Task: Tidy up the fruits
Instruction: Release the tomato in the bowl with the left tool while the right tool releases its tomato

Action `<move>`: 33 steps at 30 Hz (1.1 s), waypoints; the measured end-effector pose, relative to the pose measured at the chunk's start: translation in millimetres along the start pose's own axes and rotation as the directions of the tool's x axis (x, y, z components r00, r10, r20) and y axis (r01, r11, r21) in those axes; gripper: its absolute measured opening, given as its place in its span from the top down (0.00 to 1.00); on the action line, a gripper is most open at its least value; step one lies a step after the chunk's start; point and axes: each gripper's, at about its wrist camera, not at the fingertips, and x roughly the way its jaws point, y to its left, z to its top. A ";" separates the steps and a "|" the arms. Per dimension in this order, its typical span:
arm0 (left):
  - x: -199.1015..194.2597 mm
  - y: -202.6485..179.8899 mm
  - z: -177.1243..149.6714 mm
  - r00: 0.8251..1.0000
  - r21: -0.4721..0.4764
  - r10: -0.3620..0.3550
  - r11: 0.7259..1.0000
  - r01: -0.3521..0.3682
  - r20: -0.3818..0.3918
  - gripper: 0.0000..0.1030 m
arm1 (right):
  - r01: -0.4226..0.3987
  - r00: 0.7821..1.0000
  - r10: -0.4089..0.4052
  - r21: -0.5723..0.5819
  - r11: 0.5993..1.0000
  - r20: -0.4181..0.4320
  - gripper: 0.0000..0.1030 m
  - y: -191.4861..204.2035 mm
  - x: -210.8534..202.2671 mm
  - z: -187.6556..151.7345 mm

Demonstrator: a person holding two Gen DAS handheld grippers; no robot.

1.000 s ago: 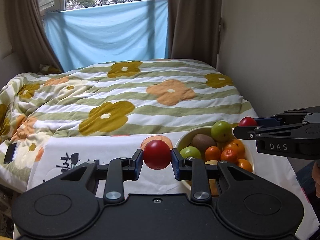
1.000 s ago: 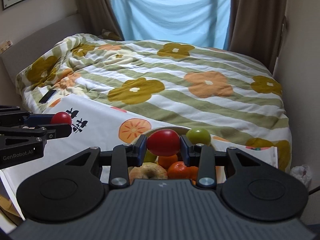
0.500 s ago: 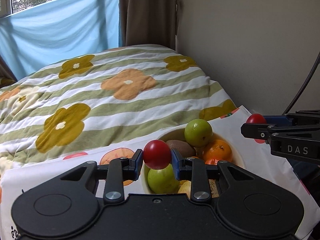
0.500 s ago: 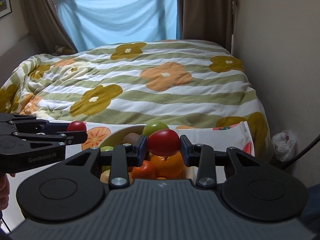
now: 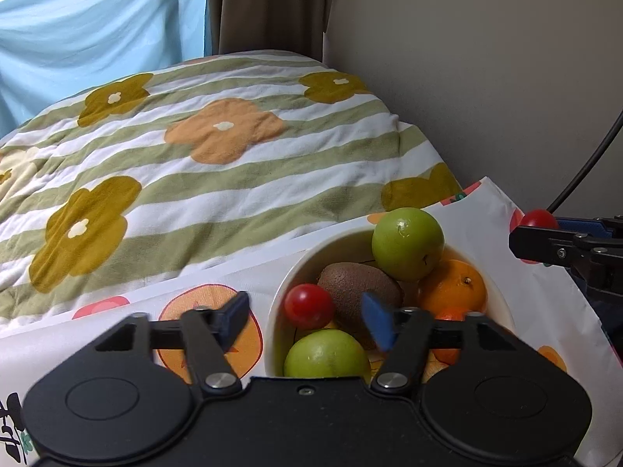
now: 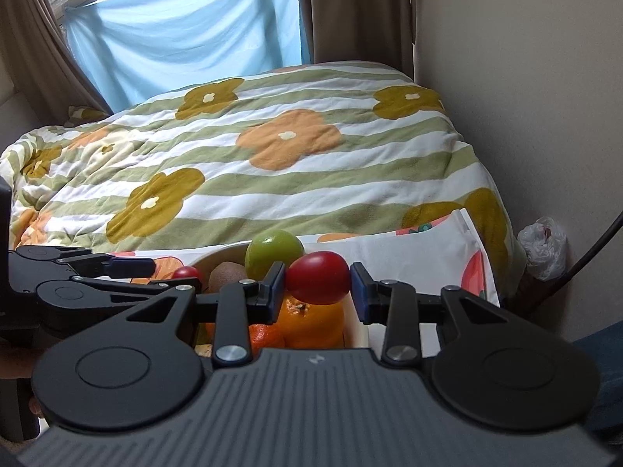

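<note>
A white bowl [image 5: 280,303] on a fruit-print cloth holds green apples [image 5: 407,243], a kiwi [image 5: 358,284] and oranges [image 5: 453,286]. My left gripper [image 5: 305,319] is open over the bowl's left rim; a small red tomato [image 5: 308,305] sits free between its fingers, inside the bowl. In the right wrist view my right gripper [image 6: 318,287] holds a second red tomato [image 6: 318,278] above the oranges [image 6: 311,321]; its left pad touches it, the right pad stands slightly off. The left gripper [image 6: 155,276] and the released tomato [image 6: 187,272] show at the left there.
The bowl stands on a white cloth with orange fruit prints [image 5: 545,311] at the foot of a bed with a flowered quilt [image 5: 218,136]. A beige wall [image 5: 486,78] and a black cable [image 5: 584,163] are at the right. A plastic bag [image 6: 543,245] lies by the wall.
My left gripper has opened and let its tomato drop into the bowl. Both grippers have moved closer over the bowl. The right gripper's jaws have loosened a little around its tomato.
</note>
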 end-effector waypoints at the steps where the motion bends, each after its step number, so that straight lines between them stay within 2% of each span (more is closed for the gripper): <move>1: -5.9 1.5 -0.4 1.000 0.001 0.003 1.000 -0.003 0.018 0.12 | 0.002 1.000 -0.002 0.004 1.000 -0.001 0.51 -0.3 0.0 0.5; 7: -34.1 15.6 -7.8 0.999 0.002 0.029 1.000 -0.029 0.042 0.12 | 0.002 1.000 -0.002 0.009 1.000 -0.005 0.51 -0.2 0.9 2.1; 13: -55.2 28.0 -20.1 0.994 -0.008 0.100 0.995 -0.100 0.053 0.12 | -0.019 0.999 0.020 0.013 1.000 -0.027 0.51 7.3 8.5 1.8; 20: -66.8 40.8 -29.4 0.990 -0.055 0.123 0.991 -0.120 0.066 0.12 | -0.046 0.998 0.046 -0.015 0.999 -0.046 0.51 31.7 24.9 -5.5; 26: -66.4 43.1 -32.6 0.991 -0.046 0.116 0.993 -0.113 0.071 0.12 | -0.049 0.998 0.047 -0.029 0.998 -0.053 0.50 41.3 35.1 -10.7; 28: -65.1 42.3 -33.3 0.991 -0.039 0.109 0.994 -0.107 0.071 0.12 | -0.042 0.998 0.039 -0.055 0.998 -0.055 0.41 44.2 36.8 -11.4; 30: -64.5 41.1 -34.0 0.992 -0.032 0.103 0.994 -0.101 0.073 0.12 | -0.012 0.999 0.009 -0.070 0.998 -0.038 0.19 46.1 34.7 -12.6; 33: -67.4 38.0 -35.6 0.991 -0.025 0.102 0.995 -0.100 0.083 0.12 | 0.014 1.000 -0.015 -0.053 0.998 -0.007 0.11 42.9 28.9 -15.2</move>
